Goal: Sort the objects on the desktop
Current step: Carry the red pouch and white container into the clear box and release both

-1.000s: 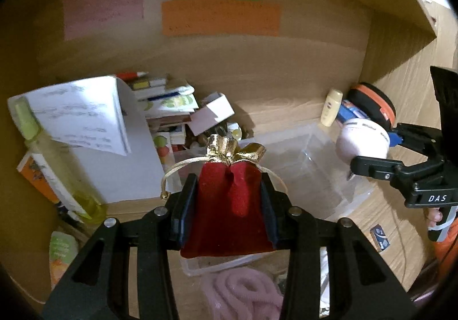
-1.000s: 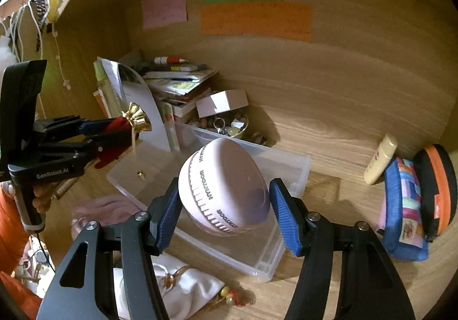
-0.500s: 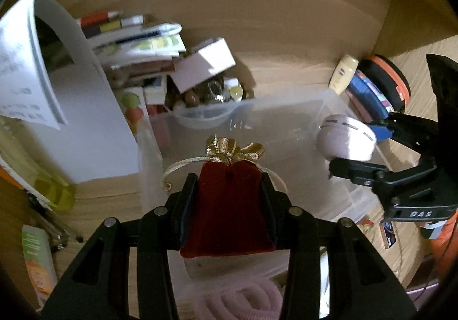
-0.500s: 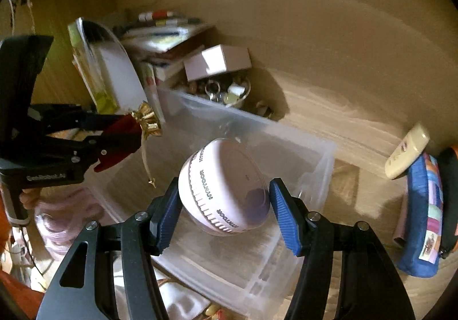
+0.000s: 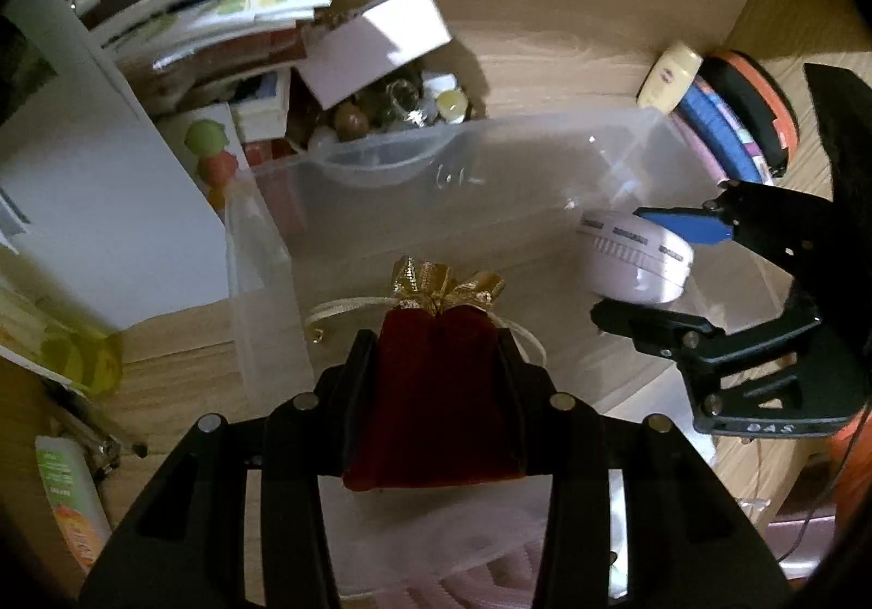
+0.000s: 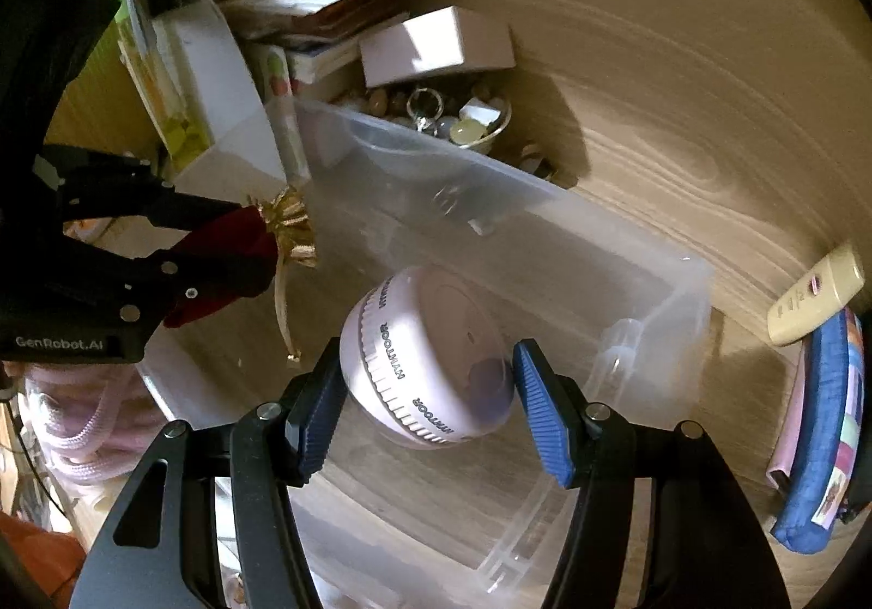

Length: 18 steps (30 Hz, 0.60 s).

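My left gripper (image 5: 436, 358) is shut on a dark red velvet pouch (image 5: 436, 391) with a gold ruffled top and a cream drawstring, held over the left part of a clear plastic bin (image 5: 545, 162). My right gripper (image 6: 425, 391) is shut on a round pale pink device (image 6: 425, 353) with "MYNTOOR" lettering, held inside the bin (image 6: 654, 293) above its floor. The right gripper and the pink device (image 5: 637, 255) show at the right of the left wrist view. The left gripper with the red pouch (image 6: 229, 249) shows at the left of the right wrist view.
Behind the bin stand a stack of books (image 5: 218, 10), a white box (image 5: 376, 48) and a bowl of trinkets (image 6: 452, 119). A cream tube (image 6: 812, 293) and a blue pencil case (image 6: 823, 434) lie right. A pink rope (image 6: 82, 424) lies left. A white folder (image 5: 92, 206) leans at the left.
Both grippers have tilted downward and lowered toward the bin. The pouch and the pink device now sit lower, within the bin's walls. Both grips stay closed.
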{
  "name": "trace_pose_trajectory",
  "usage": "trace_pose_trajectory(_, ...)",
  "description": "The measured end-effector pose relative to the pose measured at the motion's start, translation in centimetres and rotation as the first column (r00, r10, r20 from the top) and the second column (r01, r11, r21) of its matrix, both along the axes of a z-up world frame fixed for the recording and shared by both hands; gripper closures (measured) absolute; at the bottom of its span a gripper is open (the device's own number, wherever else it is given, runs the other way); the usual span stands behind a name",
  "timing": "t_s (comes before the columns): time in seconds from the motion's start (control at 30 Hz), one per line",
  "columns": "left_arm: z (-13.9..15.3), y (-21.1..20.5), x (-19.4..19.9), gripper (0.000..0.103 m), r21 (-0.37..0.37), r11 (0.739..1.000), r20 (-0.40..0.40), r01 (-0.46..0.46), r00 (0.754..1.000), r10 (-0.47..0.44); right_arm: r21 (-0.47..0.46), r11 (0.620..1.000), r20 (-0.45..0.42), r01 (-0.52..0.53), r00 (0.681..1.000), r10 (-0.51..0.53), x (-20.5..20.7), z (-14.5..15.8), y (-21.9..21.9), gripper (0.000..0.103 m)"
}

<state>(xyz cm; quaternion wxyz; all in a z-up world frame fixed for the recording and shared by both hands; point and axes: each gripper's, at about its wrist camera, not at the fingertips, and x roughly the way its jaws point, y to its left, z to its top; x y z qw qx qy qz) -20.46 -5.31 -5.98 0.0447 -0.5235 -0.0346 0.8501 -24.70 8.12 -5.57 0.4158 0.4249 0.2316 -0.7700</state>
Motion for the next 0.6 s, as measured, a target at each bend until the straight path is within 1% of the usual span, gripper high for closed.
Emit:
trace_pose_trajectory(0.13, -0.1, 0.5, -0.1, 0.061, -0.034, 0.999, 0.008, 0.013, 1.000, -0.013, 0.020, 1.000, 0.019, -0.006, 1.000, 0.006, 0.1, -0.4, -0.4, 0.046)
trace_pose_trajectory(0.2, -0.2, 0.9, -0.3, 0.058, -0.049, 0.999, 0.012, 0.020, 1.000, -0.020, 0.020, 1.000, 0.041, -0.005, 0.999, 0.004, -0.1, -0.5, -0.6, 0.046)
trace_pose_trajectory(0.3, -0.4, 1.3, -0.5, 0.056, -0.066, 0.997, 0.023, 0.032, 0.999, -0.030, 0.024, 1.000, 0.052, -0.005, 0.999, 0.004, -0.4, -0.6, -0.6, 0.046)
trace_pose_trajectory(0.4, -0.5, 1.4, -0.7, 0.053, -0.080, 0.995, 0.044, 0.051, 0.998, -0.047, 0.049, 0.999, 0.065, -0.013, 0.998, 0.010, -0.4, -0.5, -0.7, 0.046)
trace_pose_trajectory(0.5, -0.4, 1.3, -0.8, 0.049, -0.087, 0.995, 0.062, 0.053, 0.997, -0.048, 0.058, 0.998, 0.045, -0.028, 0.999, 0.026, 0.0, 0.4, -0.6, 0.045)
trace_pose_trajectory(0.57, -0.3, 1.2, -0.9, 0.048, -0.077, 0.995, 0.069, 0.055, 0.996, -0.050, 0.054, 0.998, 0.031, -0.030, 0.999, 0.029, 0.3, 1.0, -0.3, 0.044)
trace_pose_trajectory(0.6, -0.2, 1.2, -0.8, 0.048, -0.076, 0.995, 0.072, 0.057, 0.996, -0.051, 0.050, 0.998, 0.026, -0.031, 0.999, 0.030, 0.4, 1.3, -0.1, 0.042)
